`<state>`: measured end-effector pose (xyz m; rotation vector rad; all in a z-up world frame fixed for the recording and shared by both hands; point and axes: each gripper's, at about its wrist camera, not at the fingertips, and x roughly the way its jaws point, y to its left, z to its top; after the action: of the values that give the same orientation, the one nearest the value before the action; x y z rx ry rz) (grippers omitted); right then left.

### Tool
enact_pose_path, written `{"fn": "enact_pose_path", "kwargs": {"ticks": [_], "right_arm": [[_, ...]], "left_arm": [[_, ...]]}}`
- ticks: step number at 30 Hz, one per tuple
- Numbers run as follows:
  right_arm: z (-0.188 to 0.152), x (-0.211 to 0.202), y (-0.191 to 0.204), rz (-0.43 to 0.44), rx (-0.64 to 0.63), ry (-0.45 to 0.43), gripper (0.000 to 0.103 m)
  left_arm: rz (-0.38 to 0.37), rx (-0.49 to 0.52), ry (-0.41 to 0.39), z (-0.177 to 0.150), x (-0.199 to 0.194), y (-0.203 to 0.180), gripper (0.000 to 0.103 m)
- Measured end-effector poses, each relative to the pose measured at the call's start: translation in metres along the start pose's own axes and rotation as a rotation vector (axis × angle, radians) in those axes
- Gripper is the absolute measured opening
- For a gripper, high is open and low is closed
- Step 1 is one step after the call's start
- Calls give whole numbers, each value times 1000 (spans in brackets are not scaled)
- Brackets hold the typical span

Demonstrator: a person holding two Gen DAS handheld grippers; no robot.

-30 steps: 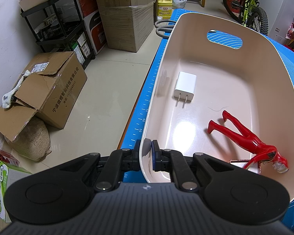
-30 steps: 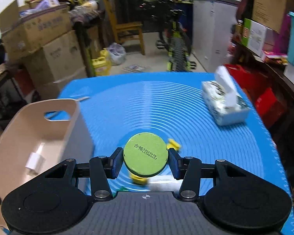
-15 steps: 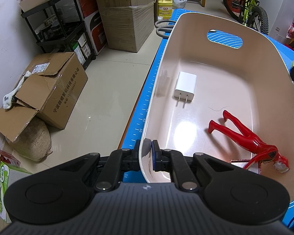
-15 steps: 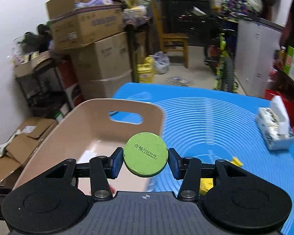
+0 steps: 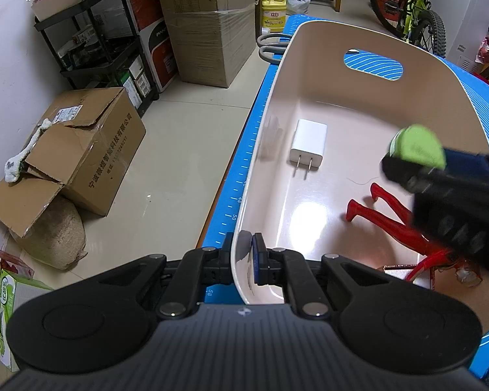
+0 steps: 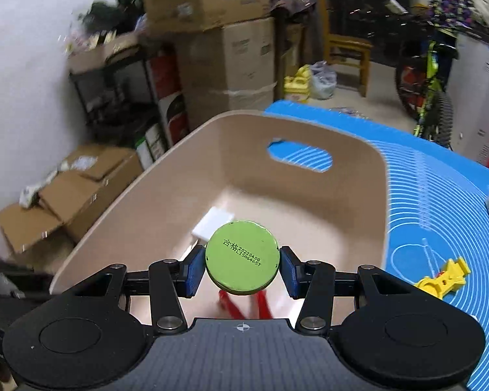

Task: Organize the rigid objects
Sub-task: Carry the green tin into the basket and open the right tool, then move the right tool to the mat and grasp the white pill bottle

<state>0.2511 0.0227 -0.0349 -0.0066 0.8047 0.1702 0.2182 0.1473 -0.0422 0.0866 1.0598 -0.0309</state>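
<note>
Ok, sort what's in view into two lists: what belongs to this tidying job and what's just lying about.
Job:
- beige bin, rim clamped by left gripper
- green tin in right gripper
- white charger, red figure, in the bin
- yellow toy on the mat

Lying about:
- cardboard boxes
- bicycle
- yellow jug

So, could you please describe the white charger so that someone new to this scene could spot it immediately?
Find the beige tub on the blue mat; the white charger lies flat on the tub's floor, toward the wall nearest the room's floor. Unlike the red figure beside it, it is a plain white block with two metal prongs.
</note>
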Motion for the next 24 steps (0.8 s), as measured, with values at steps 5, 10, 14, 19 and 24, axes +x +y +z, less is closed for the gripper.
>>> {"fn": "enact_pose_path", "kwargs": {"ticks": [5, 10, 14, 19, 24], "right_arm": [[-9, 17, 7, -10, -37, 87, 55], [-13, 22, 6, -3, -22, 133, 55], [-12, 23, 1, 2, 1, 151, 57], [-10, 12, -6, 20, 23, 121, 64], [-5, -7, -14, 36, 51, 72, 72]], "left_arm": [[0, -1, 0, 0, 0, -2, 12], [0, -1, 0, 2, 1, -1, 12], [2, 1, -1, 1, 1, -3, 12], [1, 0, -2, 0, 1, -5, 12], [1, 0, -2, 0, 1, -5, 12]]}}
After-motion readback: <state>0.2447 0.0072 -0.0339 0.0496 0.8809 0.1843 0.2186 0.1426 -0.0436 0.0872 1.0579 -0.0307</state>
